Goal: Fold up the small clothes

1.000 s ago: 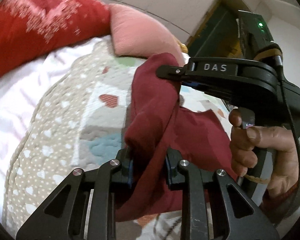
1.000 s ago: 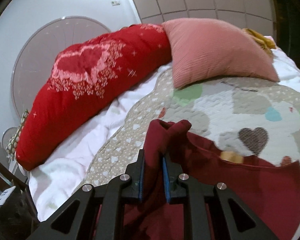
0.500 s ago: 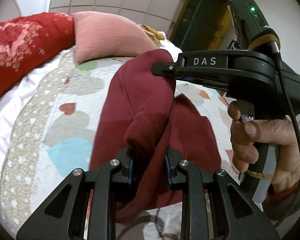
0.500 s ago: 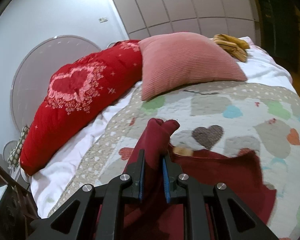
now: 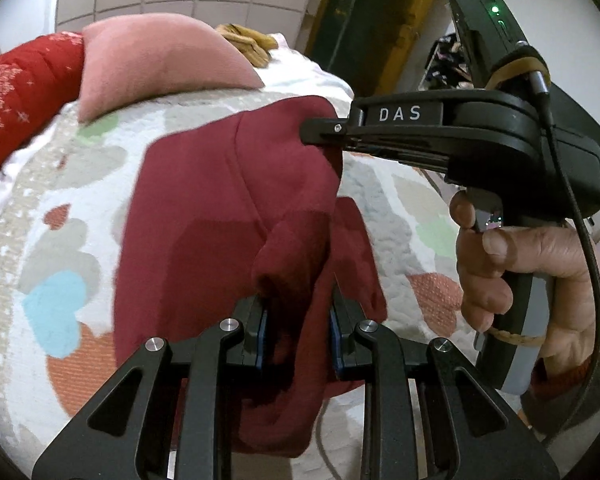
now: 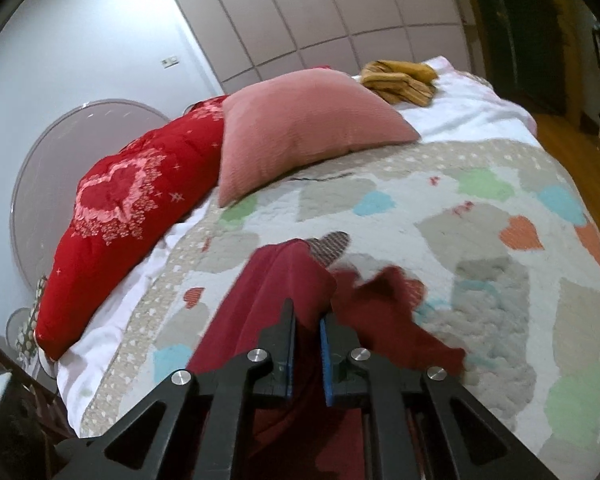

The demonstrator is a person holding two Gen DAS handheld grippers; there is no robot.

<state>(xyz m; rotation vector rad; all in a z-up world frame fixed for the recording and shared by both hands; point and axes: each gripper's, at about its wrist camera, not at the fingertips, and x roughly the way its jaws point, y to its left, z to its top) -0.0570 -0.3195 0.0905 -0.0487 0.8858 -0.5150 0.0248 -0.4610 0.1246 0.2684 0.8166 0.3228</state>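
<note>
A dark red garment (image 5: 228,208) hangs lifted above the heart-patterned quilt (image 5: 60,216), held by both grippers. My left gripper (image 5: 296,320) is shut on a bunched edge of it at the near side. My right gripper (image 5: 328,132) comes in from the right in the left wrist view and pinches the garment's upper corner. In the right wrist view the right gripper (image 6: 306,328) is shut on a fold of the garment (image 6: 268,292), whose loose end trails to the right over the quilt (image 6: 480,240).
A pink cushion (image 6: 304,132) and a red heart-print pillow (image 6: 128,216) lie at the head of the bed. A folded yellow-brown cloth (image 6: 400,80) sits at the far corner. The wooden floor (image 6: 568,132) lies beyond the bed's right edge.
Both grippers have lifted the garment higher and swung it further over the quilt. More of it now hangs free, and its loose end has swung to the right.
</note>
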